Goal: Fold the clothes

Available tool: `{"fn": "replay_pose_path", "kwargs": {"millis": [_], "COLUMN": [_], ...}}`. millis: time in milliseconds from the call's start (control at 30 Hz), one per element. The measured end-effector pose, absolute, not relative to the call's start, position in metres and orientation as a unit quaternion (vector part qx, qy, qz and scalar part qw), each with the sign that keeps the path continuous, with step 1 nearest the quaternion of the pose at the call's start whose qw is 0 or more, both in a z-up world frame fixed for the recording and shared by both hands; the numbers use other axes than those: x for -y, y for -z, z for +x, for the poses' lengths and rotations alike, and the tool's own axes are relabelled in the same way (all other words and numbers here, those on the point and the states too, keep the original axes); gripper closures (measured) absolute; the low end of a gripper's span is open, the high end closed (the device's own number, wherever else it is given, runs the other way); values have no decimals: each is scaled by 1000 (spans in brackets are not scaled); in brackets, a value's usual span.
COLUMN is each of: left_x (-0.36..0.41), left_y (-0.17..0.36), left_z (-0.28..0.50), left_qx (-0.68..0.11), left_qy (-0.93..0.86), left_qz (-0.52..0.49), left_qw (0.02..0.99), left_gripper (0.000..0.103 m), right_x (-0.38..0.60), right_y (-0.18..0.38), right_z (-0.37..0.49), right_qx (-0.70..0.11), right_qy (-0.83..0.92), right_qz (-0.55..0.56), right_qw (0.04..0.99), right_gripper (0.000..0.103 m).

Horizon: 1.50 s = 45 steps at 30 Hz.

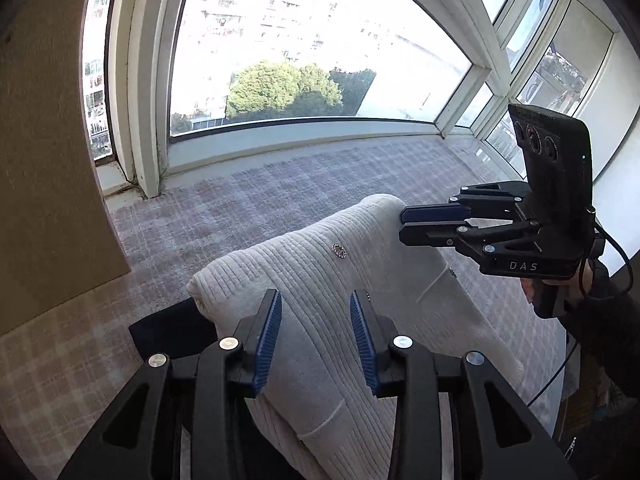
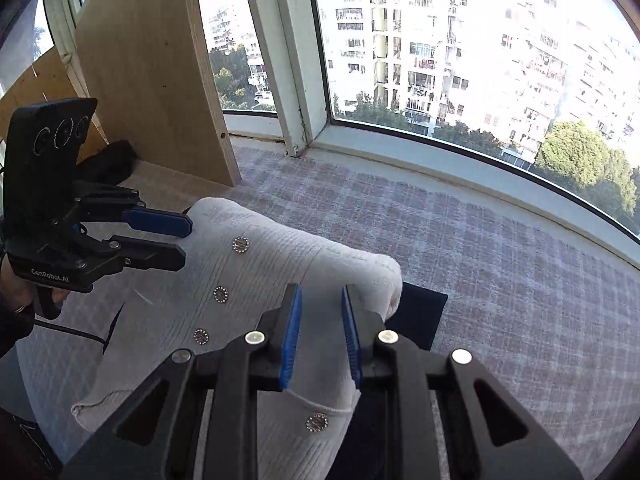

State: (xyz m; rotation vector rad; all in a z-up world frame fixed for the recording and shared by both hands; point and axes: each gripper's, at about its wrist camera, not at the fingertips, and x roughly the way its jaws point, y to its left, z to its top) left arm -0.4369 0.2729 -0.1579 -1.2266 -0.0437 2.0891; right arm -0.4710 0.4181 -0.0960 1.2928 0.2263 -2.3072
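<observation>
A cream ribbed cardigan (image 2: 280, 276) with sparkly round buttons (image 2: 240, 245) is held up off a plaid-covered surface (image 2: 500, 280) that runs out to a curved bay window (image 2: 440, 60). The knit hangs folded over between the two grippers, its top edge rounded like a roll and the rest draping down toward the near side.

The left gripper (image 2: 186, 240), seen from the right wrist camera, reaches in from the left with its blue-padded jaws a narrow way apart, the tips touching the cardigan's left upper corner; whether cloth is pinched between them I cannot tell. A hand (image 2: 24, 292) grips its handle.

The right gripper (image 1: 402, 224), seen from the left wrist camera, comes in from the right with jaws nearly closed, and its tips meet the garment's far right corner. Whether it has the cloth I cannot tell.

A dark blue piece of cloth (image 2: 424, 312) lies under the cardigan. A pale wooden panel (image 2: 152, 72) stands at the far left by the window.
</observation>
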Motion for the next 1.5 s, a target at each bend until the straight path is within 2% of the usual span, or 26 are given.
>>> {"fn": "replay_pose_path", "kwargs": {"millis": [67, 167, 233, 267, 300, 333, 400, 500, 533, 600, 767, 1167, 1333, 1500], "left_x": [-277, -274, -273, -274, -274, -274, -273, -267, -265, -265, -267, -249, -214, -175], "left_y": [180, 180, 172, 167, 161, 153, 137, 113, 104, 93, 72, 42, 27, 17], "left_z": [-445, -446, -444, -441, -436, -433, -424, -402, -391, -370, -316, -215, -170, -128], "left_qx": [11, 30, 37, 39, 41, 42, 48, 73, 70, 51, 34, 6, 1, 5], "left_qy": [-796, -797, -800, -803, -808, -815, -830, -839, -847, -862, -874, -883, -891, -896], "left_qz": [-494, -488, -488, -487, -486, -486, -483, -466, -455, -440, -424, -398, -382, -371], "left_qw": [349, 355, 346, 340, 330, 313, 277, 270, 264, 247, 237, 248, 248, 245], "left_gripper": [67, 67, 62, 56, 47, 43, 27, 26, 25, 20, 18, 17, 17, 16], "right_x": [-416, -413, -413, -414, -415, -416, -419, -422, -421, -418, -414, -391, -354, -314], "right_y": [122, 131, 123, 117, 109, 100, 82, 54, 45, 30, -1, -27, -42, -52], "right_z": [-478, -479, -479, -478, -474, -469, -455, -422, -409, -382, -323, -221, -174, -139], "right_qx": [-100, -106, -95, -86, -77, -68, -46, -14, -13, -16, 2, 31, 2, 12], "right_qy": [834, 843, 844, 846, 851, 857, 863, 886, 893, 904, 920, 922, 932, 936], "right_qz": [496, 487, 492, 491, 486, 481, 482, 452, 441, 422, 391, 386, 363, 352], "right_qw": [219, 201, 193, 189, 183, 172, 144, 107, 85, 57, 29, 13, 4, 17], "right_gripper": [82, 81, 81, 81, 78, 67, 48, 44, 40, 39, 37, 37, 37, 37]}}
